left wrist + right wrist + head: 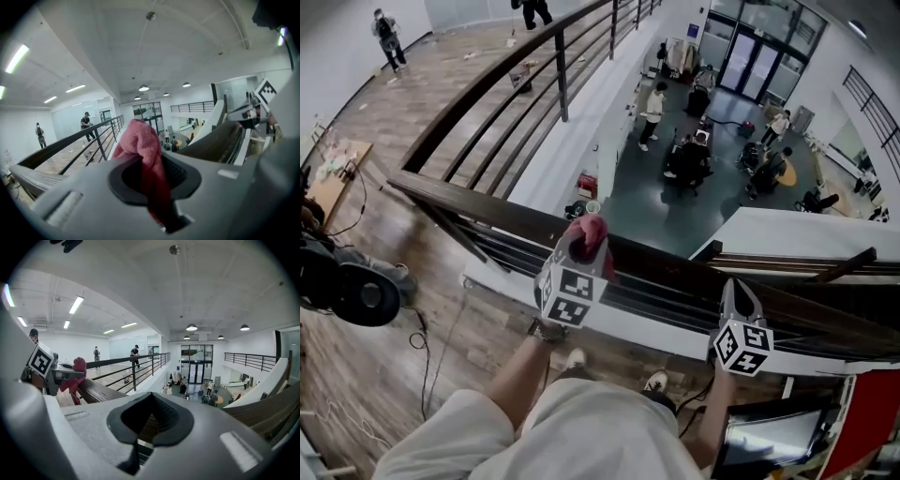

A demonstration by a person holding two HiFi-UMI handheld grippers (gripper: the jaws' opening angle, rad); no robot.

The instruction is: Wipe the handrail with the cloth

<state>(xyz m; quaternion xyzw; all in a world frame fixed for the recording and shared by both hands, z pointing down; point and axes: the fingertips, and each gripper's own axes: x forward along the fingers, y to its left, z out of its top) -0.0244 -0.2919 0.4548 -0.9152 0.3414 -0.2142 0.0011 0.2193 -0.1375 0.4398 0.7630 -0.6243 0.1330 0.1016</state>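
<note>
The dark wooden handrail (478,199) crosses the head view from the left down to the right. My left gripper (581,251) is shut on a red cloth (589,232), which bunches above the jaws right over the rail. In the left gripper view the cloth (143,143) fills the space between the jaws, with the rail (213,140) running off to the right. My right gripper (738,289) hovers over the rail further right, shut and holding nothing. The right gripper view shows the rail (98,391) and the cloth (77,367) at its left.
A metal-barred balustrade (562,56) runs away along the upper floor's edge. Beyond the rail is a drop to a lobby with several people (689,155). Black equipment (342,286) and cables (422,342) lie on the wood floor at left. A red panel (862,422) stands at lower right.
</note>
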